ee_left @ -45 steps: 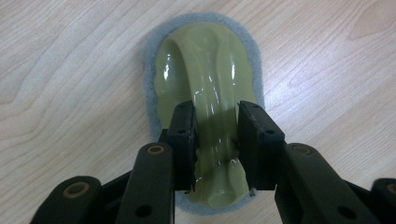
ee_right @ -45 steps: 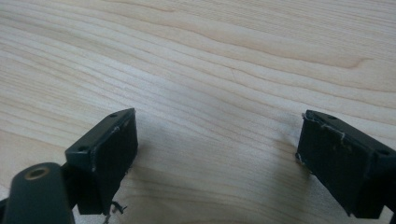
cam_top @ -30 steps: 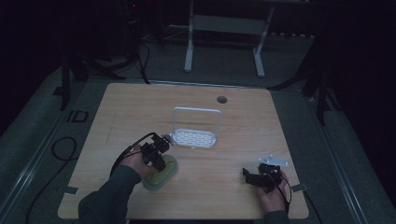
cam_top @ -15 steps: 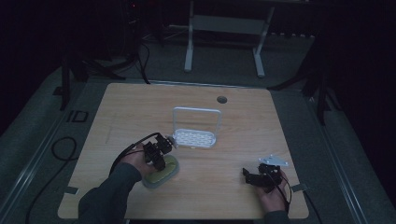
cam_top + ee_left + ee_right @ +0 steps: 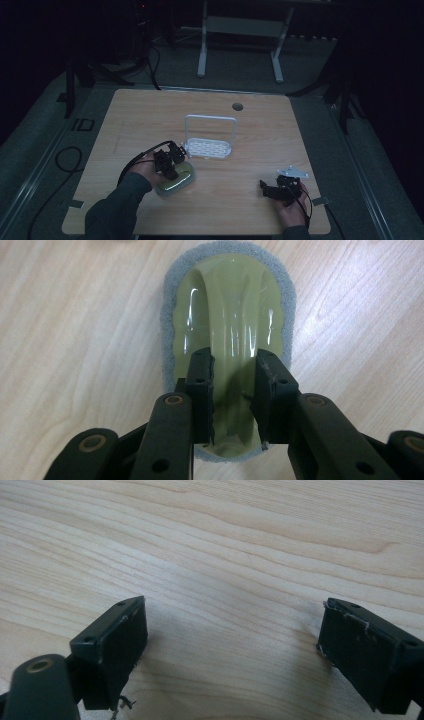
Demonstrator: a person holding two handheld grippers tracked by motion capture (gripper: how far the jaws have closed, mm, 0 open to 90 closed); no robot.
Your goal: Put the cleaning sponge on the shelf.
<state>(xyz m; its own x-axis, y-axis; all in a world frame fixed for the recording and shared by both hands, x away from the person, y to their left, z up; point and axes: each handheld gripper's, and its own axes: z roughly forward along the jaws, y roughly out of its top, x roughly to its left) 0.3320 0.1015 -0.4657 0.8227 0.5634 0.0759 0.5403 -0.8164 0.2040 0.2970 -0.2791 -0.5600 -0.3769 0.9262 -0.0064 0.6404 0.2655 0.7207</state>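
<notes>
An oval scrubber with a grey sponge base and a glossy olive-green top lies on the wooden table, left of centre near the front. My left gripper comes down on it. In the left gripper view the scrubber has a raised green ridge running along it, and my left gripper is shut on that ridge, its pads pressing both sides. My right gripper rests low over bare wood at the front right. The right gripper is open with nothing between its jaws.
A small white rack with a perforated base and an upright hoop frame stands at the table's middle, just behind the scrubber. A round cable hole sits near the far edge. Dark floor and a metal stand lie beyond the table.
</notes>
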